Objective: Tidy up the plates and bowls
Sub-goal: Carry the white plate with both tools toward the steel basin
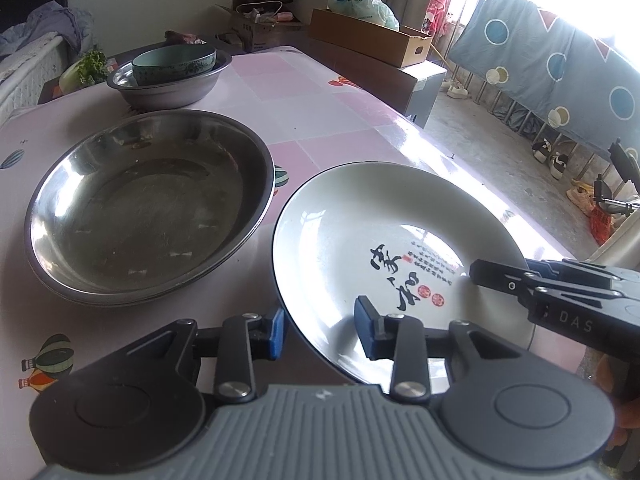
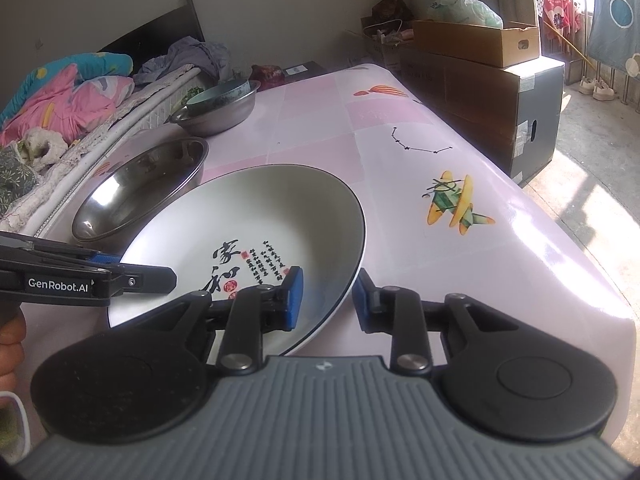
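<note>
White plate (image 1: pixel 384 248): near table (image 1: pixel 320 120) edge; your left gripper (image 1: pixel 320 330) and right gripper (image 2: pixel 326 300) straddle its rim, jaws spread, not pinching.

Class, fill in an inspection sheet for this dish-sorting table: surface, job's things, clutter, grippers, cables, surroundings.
Surface: pink patterned table.
Job's things: white plate beside steel dish; green bowl inside steel basin.
Clutter: greens at the far edge.
Grippers: left gripper and right gripper each straddle the plate's rim, pads apart; right opening.
Cables: white cord on a far box.
Surroundings: bedding, cardboard boxes, hanging quilt.
</note>
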Demonstrator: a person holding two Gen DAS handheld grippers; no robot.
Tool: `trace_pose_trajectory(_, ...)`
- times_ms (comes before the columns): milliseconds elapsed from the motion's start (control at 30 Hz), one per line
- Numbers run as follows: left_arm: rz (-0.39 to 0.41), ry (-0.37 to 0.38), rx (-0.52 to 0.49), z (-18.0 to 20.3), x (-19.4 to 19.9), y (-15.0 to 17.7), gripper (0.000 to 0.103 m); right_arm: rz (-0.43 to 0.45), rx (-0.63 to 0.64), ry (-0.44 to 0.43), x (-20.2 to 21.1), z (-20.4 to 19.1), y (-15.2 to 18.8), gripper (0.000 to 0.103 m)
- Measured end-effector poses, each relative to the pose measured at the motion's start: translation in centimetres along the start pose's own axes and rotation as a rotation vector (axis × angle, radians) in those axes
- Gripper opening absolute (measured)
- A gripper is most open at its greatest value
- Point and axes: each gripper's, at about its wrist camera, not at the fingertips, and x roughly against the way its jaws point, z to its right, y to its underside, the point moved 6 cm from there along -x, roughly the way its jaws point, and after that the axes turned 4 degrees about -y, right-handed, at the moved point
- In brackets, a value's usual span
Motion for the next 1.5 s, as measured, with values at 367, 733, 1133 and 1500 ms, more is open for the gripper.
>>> trace_pose_trajectory(367,0.01,0.007,0.014,-0.2,0.3,0.0,0.036,0.011,0.007,-0.001,0.4,-0.2,-0.2,0.027)
trace_pose_trajectory(733,0.024,0.011,0.017,-0.2,0.7,-0.1,0.036,0.023,0.012,0.002,1.0,-0.4,-0.3,0.027)
trace_pose_trajectory(1133,-0.023,0.083,0.017,-0.3,0.1,0.2,0.035,-0.006,0.026,0.004,0.6,0.6,0.2,0.026)
trace_pose_trajectory(1500,-0.049,0.09,-0.008,-0.9,-1.0,-1.0,0.034,0.012,0.011,-0.013,-0.1,0.9,0.1,0.029)
